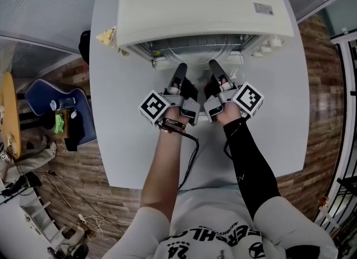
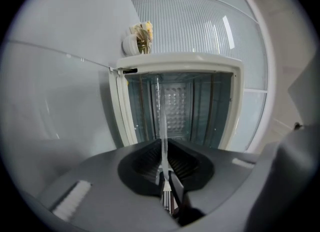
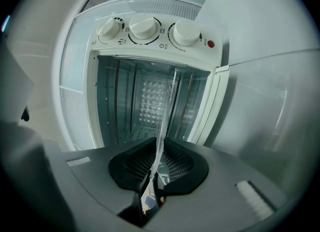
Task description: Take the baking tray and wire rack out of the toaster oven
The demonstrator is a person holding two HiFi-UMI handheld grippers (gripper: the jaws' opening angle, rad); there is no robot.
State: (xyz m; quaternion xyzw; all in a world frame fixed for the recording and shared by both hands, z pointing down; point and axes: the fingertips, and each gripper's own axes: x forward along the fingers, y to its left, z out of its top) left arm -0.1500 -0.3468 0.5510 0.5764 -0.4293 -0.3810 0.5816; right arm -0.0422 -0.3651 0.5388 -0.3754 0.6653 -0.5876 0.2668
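L gripper (image 2: 163, 176) and R gripper (image 3: 155, 168), jaws narrow, each pinch thin edge of baking tray (image 2: 162, 126), which reaches into open toaster oven (image 1: 201, 1). Nothing fully out yet; wire rack not made out.

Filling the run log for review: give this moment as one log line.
left gripper: shut on baking tray edge; right gripper: shut on same edge; toaster oven: open, tray reaching inside

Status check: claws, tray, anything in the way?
Left claw, right claw both shut on front edge of silver metal baking tray. Tray reaches back into white toaster oven. Nothing seen blocking.
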